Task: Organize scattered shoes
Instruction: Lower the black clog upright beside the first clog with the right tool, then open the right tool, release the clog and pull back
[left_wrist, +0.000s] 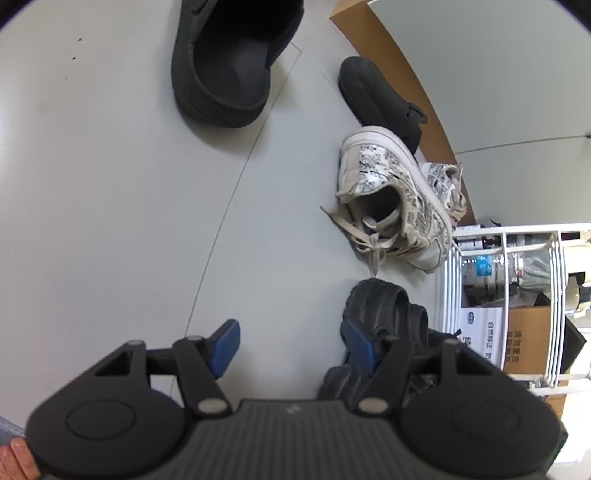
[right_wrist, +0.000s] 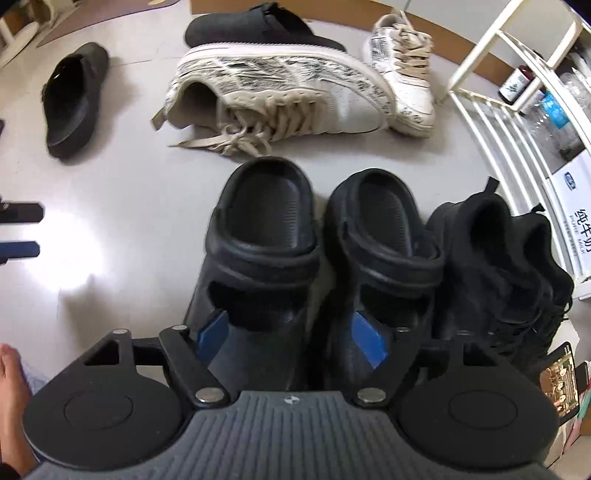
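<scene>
1. The right gripper (right_wrist: 291, 341) hung over the toes of two black clogs: the left clog (right_wrist: 258, 236) and the right clog (right_wrist: 384, 243) stood side by side on the floor (right_wrist: 122, 192), heels away from the camera. Its jaws were spread wide, straddling the clogs' toes and pinching nothing.
2. A black sneaker (right_wrist: 498, 258) lay just beside the right clog, next to a white rack (right_wrist: 491, 122).
3. Judged from this, the clog pair looked placed. A clean release called for lifting straight up, so neither finger dragged a toe out of line.
4. The left gripper (left_wrist: 291, 349) hovered over bare floor, jaws spread and empty; its right finger was near a clog.
5. Shoes were left to sort: a white sneaker (right_wrist: 280, 88) on its side with loose laces, its mate (right_wrist: 406, 74) touching its toe, one black mule (right_wrist: 74, 99) well apart and another (right_wrist: 258, 27) behind the sneakers.
6. The tipped sneaker seemed the next pick; gripping its heel collar, not the laces, would likely hold best.
</scene>
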